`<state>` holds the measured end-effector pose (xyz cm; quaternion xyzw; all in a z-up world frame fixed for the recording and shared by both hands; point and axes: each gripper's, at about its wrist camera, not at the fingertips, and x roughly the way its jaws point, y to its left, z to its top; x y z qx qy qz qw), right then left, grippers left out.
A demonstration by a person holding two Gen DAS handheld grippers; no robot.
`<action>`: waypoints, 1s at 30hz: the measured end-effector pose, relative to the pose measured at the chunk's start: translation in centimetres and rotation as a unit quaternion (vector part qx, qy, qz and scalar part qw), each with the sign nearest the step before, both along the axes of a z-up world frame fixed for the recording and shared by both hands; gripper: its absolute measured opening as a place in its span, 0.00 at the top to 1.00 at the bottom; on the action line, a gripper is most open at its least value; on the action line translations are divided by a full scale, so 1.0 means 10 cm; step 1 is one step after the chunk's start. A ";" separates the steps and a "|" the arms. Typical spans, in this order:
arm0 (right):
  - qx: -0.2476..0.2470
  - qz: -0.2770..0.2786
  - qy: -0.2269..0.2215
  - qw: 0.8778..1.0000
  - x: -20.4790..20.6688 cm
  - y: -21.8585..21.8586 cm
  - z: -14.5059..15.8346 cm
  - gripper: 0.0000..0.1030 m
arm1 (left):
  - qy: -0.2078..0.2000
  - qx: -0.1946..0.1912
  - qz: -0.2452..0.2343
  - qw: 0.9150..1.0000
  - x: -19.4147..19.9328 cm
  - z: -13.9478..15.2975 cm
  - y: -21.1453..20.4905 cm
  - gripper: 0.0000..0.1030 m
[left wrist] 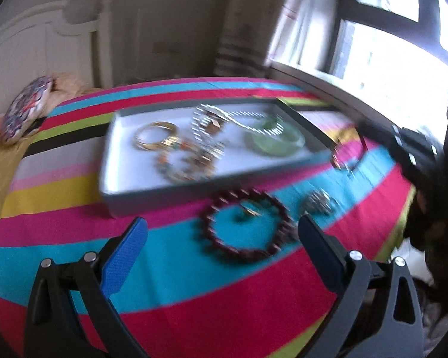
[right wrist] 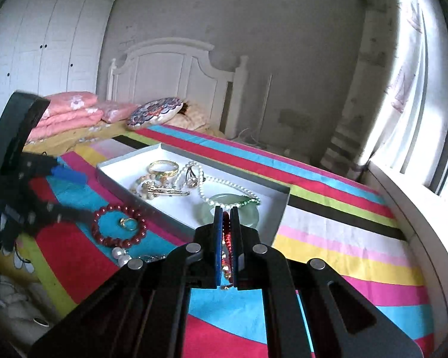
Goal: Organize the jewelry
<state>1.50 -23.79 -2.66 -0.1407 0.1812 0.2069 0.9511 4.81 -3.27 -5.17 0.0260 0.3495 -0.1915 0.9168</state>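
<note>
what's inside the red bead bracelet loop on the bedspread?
A small gold ring lies inside the red bead bracelet, on the striped bedspread. Nothing else shows within the loop; what lies under the beads is covered.

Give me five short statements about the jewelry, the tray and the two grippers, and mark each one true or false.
1. The green bangle lies inside the tray. True.
2. The dark red bead bracelet lies inside the tray. False: it lies on the striped cover, in front of the tray.
3. The right gripper is shut on a red cord piece. True.
4. The left gripper grips the gold ring. False: its jaws stand open, holding nothing.
5. The gold bangle lies in the tray. True.
</note>
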 end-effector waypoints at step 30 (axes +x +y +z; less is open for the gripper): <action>0.013 -0.006 0.023 1.000 -0.05 -0.05 -0.13 0.95 | 0.029 0.074 0.019 0.997 0.17 -0.22 -0.08 0.81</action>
